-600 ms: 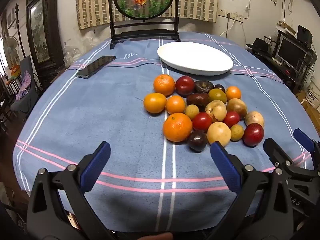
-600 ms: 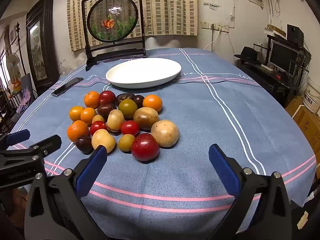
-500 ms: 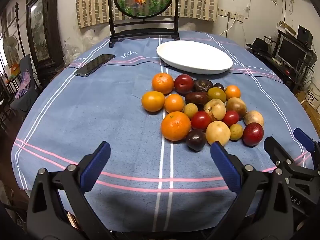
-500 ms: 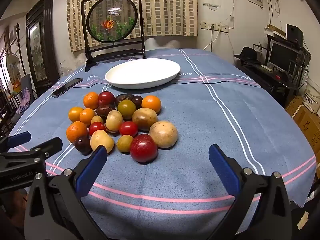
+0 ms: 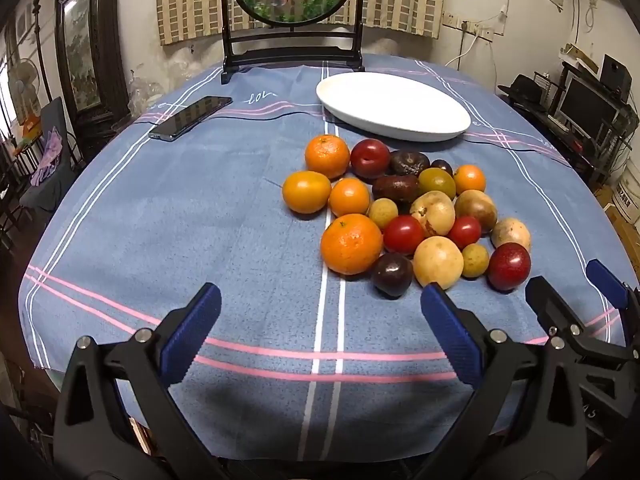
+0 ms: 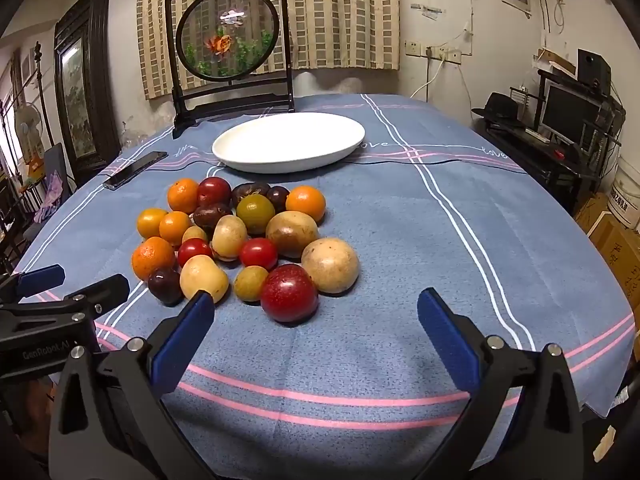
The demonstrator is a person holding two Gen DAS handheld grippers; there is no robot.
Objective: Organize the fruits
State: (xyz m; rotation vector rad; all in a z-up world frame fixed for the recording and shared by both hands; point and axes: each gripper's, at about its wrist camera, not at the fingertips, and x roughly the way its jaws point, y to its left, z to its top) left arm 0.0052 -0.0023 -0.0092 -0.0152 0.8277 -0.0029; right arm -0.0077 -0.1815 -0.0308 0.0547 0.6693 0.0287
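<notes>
Several fruits lie in a loose cluster on a blue cloth: oranges such as the nearest one [image 5: 351, 243], red tomatoes [image 5: 403, 234], a dark plum [image 5: 392, 273], pale round fruits [image 6: 330, 265] and a big red fruit [image 6: 289, 293]. Behind them rests a bare white oval plate [image 5: 394, 105] [image 6: 289, 141]. My left gripper [image 5: 320, 312] hangs open over the cloth, short of the cluster and to its left. Open as well, my right gripper [image 6: 314, 318] hovers just in front of the red fruit. Nothing sits between either pair of fingers.
A black phone [image 5: 191, 117] lies at the table's left rear. A round framed screen on a dark stand [image 6: 230, 38] stands behind the plate. The right gripper's fingers [image 5: 560, 312] show at the left view's right edge. Shelves and a monitor [image 6: 568, 114] stand off to the right.
Both grippers have edged slightly closer to the fruit cluster, which now looks a little larger. Both stay open and no fruit has moved.
</notes>
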